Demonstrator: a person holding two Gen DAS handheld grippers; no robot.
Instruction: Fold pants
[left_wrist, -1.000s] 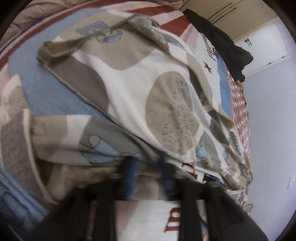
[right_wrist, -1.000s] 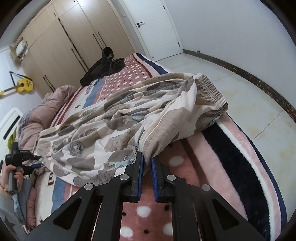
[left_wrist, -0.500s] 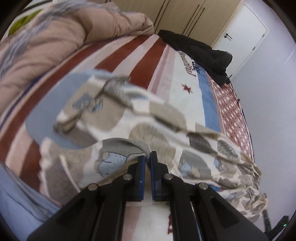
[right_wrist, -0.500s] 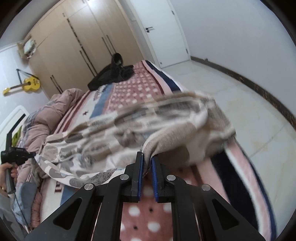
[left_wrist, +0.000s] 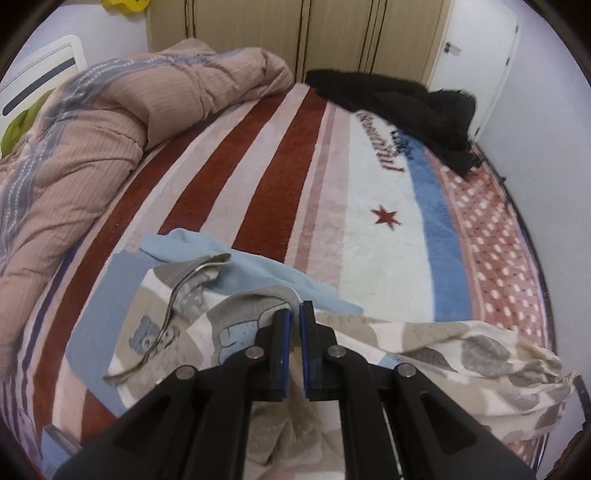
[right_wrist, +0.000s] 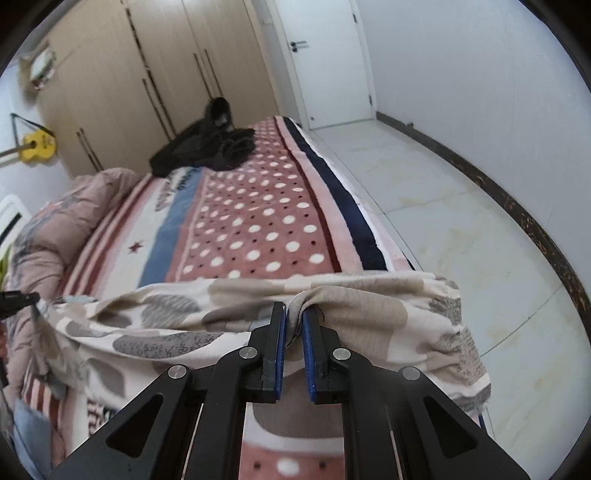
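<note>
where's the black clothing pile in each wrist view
Left wrist: black clothing pile lies upper right, on the bed's far end before the wardrobe.
Right wrist: black clothing pile lies upper left of centre, same far end.
Shared landmark: the red star on the blanket's white band.

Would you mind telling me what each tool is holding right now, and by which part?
Both grip the patterned pants: the right tool pinches bunched fabric near the elastic waistband; the left tool pinches fabric at the opposite, leg end.

One pair of patterned pants (right_wrist: 192, 325). Two grippers, the left (left_wrist: 294, 314) and the right (right_wrist: 294, 308). One striped bed blanket (left_wrist: 369, 206), one pink duvet (left_wrist: 92, 147), one black garment (left_wrist: 399, 99), one yellow guitar (right_wrist: 37, 146), one white door (right_wrist: 325, 59).
</note>
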